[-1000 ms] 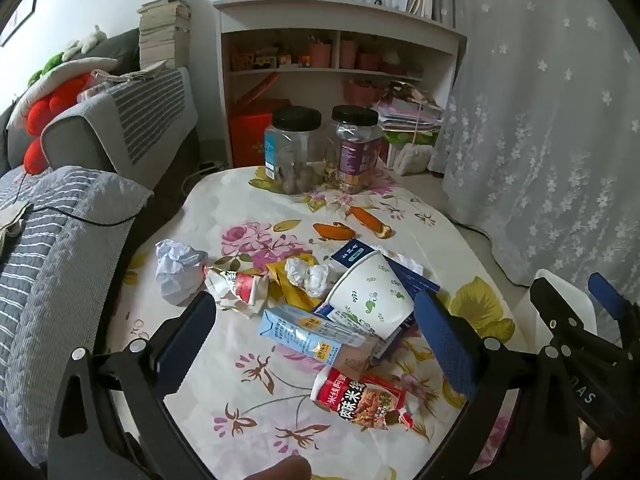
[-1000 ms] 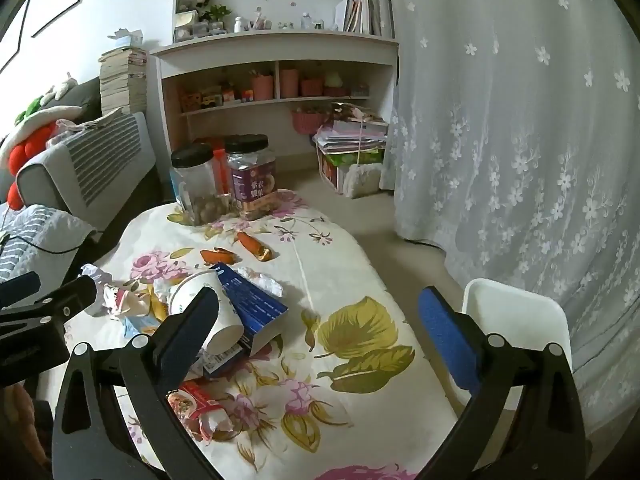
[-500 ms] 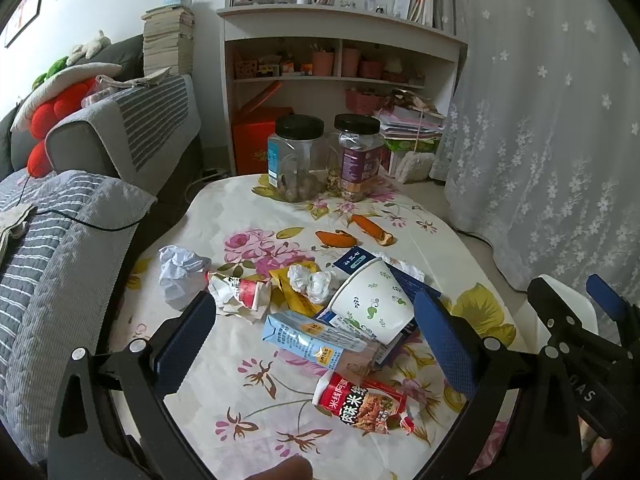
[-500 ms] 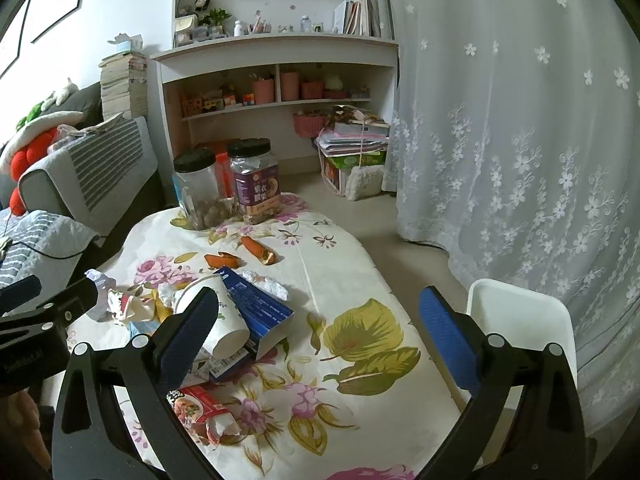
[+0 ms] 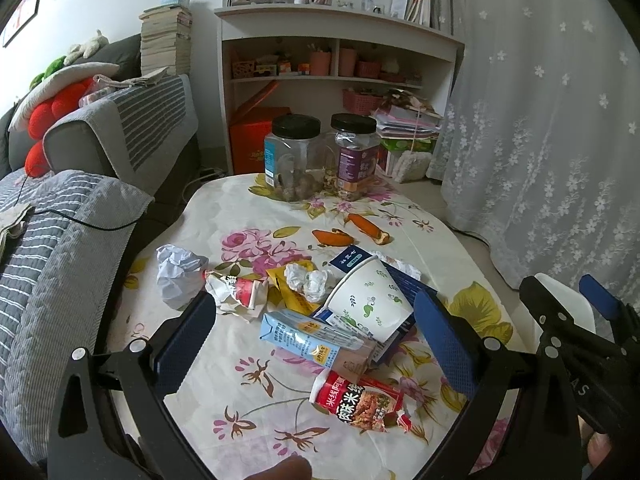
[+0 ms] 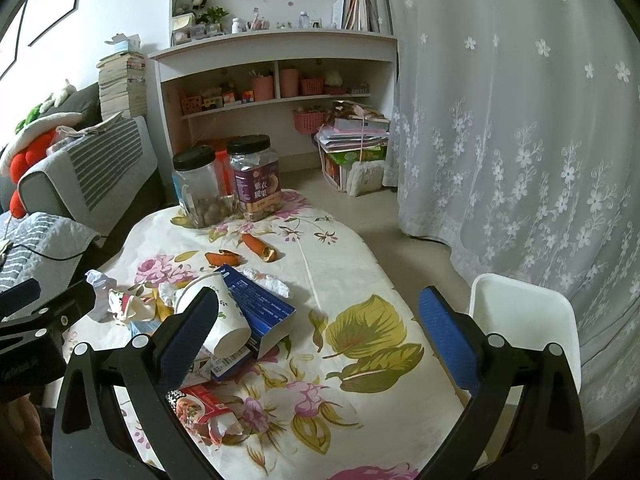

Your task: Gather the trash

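Observation:
Trash lies in a heap on the flowered table [image 5: 224, 216]: a crumpled white paper [image 5: 176, 276], a torn red-white wrapper [image 5: 236, 290], a tipped paper cup [image 5: 368, 304], a blue milk carton [image 5: 304, 334], a red snack packet [image 5: 356, 402], a dark blue box [image 6: 260, 312] and orange peels [image 5: 366, 228]. My left gripper [image 5: 316, 340] is open and empty, above the near table edge, with the carton between its fingers in view. My right gripper [image 6: 316, 336] is open and empty, right of the heap. A white bin [image 6: 524, 328] stands on the floor by the table's right side.
Two black-lidded jars [image 5: 296, 160] [image 5: 354, 156] stand at the table's far end. A grey striped sofa [image 5: 60, 240] runs along the left. A white shelf unit [image 5: 332, 80] stands behind, a lace curtain [image 6: 520, 140] on the right.
Both grippers have drawn back and up a little, so the trash heap sits slightly lower and farther in the views. Nothing on the table has moved.

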Action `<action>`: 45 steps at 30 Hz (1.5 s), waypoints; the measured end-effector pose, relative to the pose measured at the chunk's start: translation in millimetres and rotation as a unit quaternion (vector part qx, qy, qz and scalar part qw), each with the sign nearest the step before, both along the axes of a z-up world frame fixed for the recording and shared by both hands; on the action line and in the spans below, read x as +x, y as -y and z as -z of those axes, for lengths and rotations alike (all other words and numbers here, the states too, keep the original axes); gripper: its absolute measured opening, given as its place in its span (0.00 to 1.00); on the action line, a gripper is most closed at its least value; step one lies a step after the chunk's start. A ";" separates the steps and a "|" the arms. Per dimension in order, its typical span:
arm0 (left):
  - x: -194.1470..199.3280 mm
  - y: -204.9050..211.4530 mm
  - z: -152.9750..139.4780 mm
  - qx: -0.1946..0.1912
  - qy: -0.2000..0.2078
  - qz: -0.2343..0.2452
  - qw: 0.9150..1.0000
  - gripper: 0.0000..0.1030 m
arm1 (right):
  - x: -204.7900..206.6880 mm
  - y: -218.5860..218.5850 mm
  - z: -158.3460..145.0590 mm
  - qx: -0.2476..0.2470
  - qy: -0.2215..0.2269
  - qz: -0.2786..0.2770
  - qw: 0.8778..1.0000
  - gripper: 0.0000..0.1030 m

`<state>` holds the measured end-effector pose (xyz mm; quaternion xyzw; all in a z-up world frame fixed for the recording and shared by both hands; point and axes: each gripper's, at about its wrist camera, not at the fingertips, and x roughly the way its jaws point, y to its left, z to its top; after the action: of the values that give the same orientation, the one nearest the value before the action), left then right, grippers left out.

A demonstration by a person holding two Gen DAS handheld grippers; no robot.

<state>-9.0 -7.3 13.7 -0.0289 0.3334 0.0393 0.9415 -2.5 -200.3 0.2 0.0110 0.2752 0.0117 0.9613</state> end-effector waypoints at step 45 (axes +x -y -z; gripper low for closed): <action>-3.5 -3.8 13.7 -0.007 -0.009 -0.001 1.000 0.94 | 2.8 3.9 7.2 0.015 -0.020 0.002 1.000 0.93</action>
<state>-12.5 -3.5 0.0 -0.0353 0.3421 0.0379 0.9382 0.3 -204.2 -7.0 0.0259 0.2945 0.0133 0.9552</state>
